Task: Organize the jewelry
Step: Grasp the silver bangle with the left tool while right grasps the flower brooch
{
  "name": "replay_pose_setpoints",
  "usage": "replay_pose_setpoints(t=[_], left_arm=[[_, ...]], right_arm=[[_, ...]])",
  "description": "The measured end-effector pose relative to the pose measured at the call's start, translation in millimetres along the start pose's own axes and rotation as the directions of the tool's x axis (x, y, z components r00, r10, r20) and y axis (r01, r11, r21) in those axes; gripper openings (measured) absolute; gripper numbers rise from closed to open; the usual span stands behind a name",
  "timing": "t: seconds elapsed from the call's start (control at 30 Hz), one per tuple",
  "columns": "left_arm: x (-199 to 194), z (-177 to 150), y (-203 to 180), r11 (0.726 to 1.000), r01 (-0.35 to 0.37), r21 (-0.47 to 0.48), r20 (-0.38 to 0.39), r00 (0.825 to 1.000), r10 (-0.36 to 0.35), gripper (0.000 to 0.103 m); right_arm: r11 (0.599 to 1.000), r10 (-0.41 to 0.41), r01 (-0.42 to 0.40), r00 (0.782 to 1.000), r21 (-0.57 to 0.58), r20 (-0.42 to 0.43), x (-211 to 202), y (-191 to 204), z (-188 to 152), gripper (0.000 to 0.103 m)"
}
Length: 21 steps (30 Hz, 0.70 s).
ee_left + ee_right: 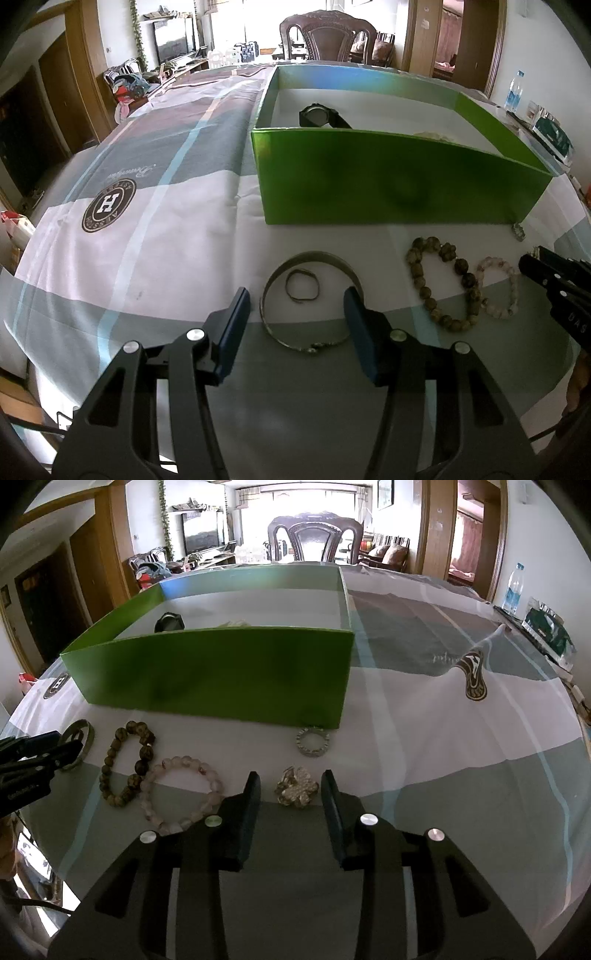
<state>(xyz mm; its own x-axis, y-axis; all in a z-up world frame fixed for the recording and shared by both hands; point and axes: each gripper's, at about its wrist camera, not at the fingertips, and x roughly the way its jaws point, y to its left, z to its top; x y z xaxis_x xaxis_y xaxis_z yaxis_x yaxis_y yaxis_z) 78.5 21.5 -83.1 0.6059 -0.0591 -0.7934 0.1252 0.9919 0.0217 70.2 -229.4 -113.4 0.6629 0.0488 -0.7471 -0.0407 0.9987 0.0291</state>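
Leftmost, left gripper wide open, empty, straddling the metal bangle on the cloth. Further right, right gripper parted, empty, flanking the gold brooch. Behind, green box half hiding a watch.

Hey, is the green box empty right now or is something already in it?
Not empty. The green box holds a black watch and a pale item behind its front wall.
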Motion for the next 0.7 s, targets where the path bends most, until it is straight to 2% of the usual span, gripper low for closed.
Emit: replay_pose_setpoints(t=[0.37, 0.7], left_arm=[[0.1, -0.1, 0.3, 1.000, 0.000, 0.000, 0.001, 1.000, 0.000, 0.053], [-0.2, -0.1, -3.3, 1.000, 0.003, 0.003, 0.007, 1.000, -0.003, 0.047]], right_arm=[[1.000, -0.002, 0.002, 1.000, -0.004, 0.003, -0.9, 1.0, 1.4, 0.039], [1.000, -0.011, 0.011, 1.000, -0.009, 0.015, -1.1, 2.6, 2.0, 0.040]])
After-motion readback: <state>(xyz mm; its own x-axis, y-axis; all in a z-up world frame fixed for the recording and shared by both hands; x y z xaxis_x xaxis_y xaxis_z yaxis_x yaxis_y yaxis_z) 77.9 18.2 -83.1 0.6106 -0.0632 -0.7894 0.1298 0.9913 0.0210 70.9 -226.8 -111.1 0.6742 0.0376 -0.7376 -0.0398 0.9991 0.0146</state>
